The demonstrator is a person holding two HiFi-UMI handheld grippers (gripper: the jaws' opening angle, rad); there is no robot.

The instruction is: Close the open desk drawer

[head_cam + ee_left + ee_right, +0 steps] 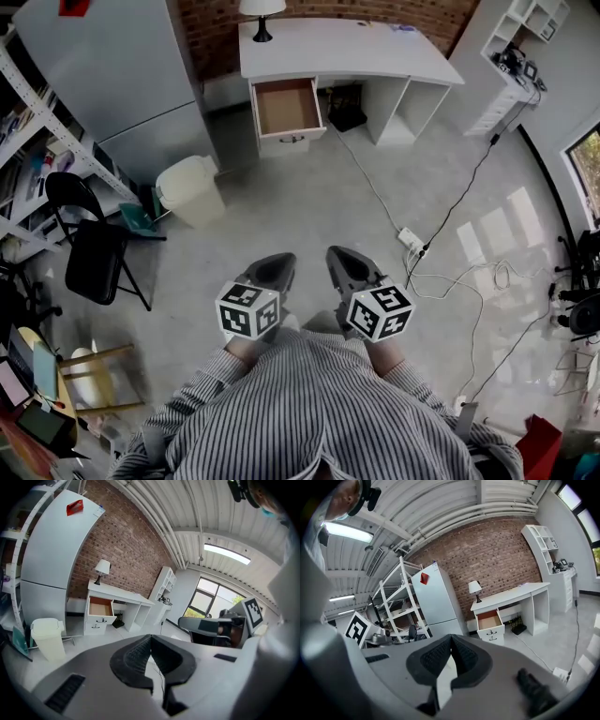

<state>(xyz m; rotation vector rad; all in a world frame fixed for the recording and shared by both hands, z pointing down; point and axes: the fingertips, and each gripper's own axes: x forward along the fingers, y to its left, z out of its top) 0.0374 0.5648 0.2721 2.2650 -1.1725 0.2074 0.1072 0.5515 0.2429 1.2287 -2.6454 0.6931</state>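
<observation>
A white desk [347,47] stands against the brick wall at the far side of the room. Its top drawer [287,109] is pulled out, showing an empty brown inside. The same drawer [100,607] appears small in the left gripper view, and the drawer [490,619] shows in the right gripper view too. My left gripper [273,269] and right gripper [343,262] are held close to my body, far from the desk. Both are shut with the tips together and nothing between them.
A cream waste bin [191,190] stands left of the desk, beside a grey fridge [112,75]. A black chair [94,253] sits further left. A power strip [412,241] with cables trails across the floor on the right. A lamp [261,14] is on the desk.
</observation>
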